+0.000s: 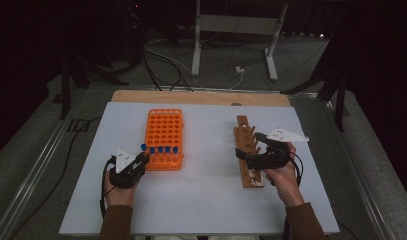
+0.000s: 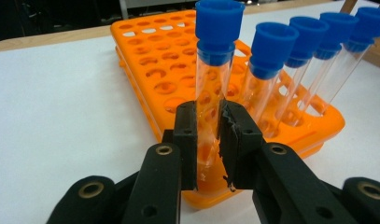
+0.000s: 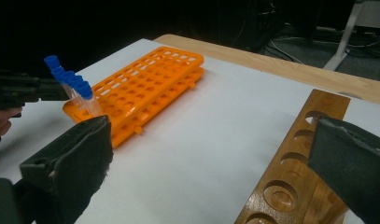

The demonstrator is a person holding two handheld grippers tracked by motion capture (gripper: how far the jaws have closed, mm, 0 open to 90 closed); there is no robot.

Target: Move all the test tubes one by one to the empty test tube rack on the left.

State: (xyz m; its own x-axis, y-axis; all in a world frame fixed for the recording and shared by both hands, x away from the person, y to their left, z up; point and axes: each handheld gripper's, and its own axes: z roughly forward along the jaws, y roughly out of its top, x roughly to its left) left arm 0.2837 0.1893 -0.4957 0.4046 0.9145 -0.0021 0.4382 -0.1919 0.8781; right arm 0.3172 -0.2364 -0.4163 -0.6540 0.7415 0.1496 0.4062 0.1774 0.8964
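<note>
The left claw (image 2: 208,140) is clenched on a capped tube (image 2: 211,88), low on the glass, just above the orange rack (image 2: 150,60). Hazard: the smooth tube may slip or tilt and knock the four tubes (image 2: 313,60) just right of it. The right claw (image 3: 211,158) stands released over the wooden rack (image 3: 295,186).

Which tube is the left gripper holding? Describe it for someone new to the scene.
Find the orange rack on the white table. Blue-capped tubes line its near edge; the held tube is leftmost, pinched by the left gripper and standing higher than its neighbours.
</note>
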